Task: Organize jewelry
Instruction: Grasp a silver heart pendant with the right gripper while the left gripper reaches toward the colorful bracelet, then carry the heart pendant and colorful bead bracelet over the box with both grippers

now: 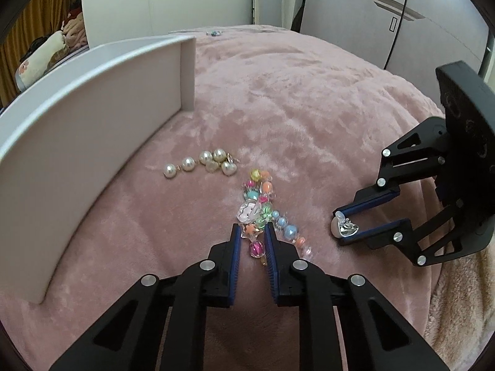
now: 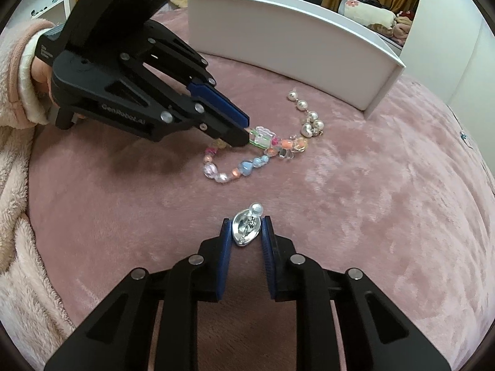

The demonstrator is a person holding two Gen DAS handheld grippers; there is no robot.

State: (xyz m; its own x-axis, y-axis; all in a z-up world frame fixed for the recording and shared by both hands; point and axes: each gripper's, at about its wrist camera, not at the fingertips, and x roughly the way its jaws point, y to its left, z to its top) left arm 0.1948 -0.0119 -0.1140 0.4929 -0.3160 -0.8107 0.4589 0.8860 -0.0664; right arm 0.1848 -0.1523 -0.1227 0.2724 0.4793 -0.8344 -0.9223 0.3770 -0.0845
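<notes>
A colourful beaded bracelet [image 1: 263, 204] lies on the pink plush cloth; it also shows in the right wrist view [image 2: 247, 160]. My left gripper [image 1: 252, 232] is partly open, its jaws straddling the bracelet's near end without clamping it; it also shows in the right wrist view [image 2: 244, 130]. A pearl string [image 1: 204, 164] lies to the bracelet's left, seen too in the right wrist view [image 2: 309, 117]. A silver earring [image 2: 247, 228] lies between the open jaws of my right gripper [image 2: 246, 227], which also shows in the left wrist view [image 1: 346, 225] with the earring [image 1: 345, 227].
A white open box [image 1: 92, 117] stands left of the jewelry; its wall also shows in the right wrist view [image 2: 294, 46]. The pink cloth [image 1: 309, 108] covers a rounded surface. A small blue item [image 1: 213, 33] lies at the far edge. A pink fleece sleeve [image 2: 15, 154] is at left.
</notes>
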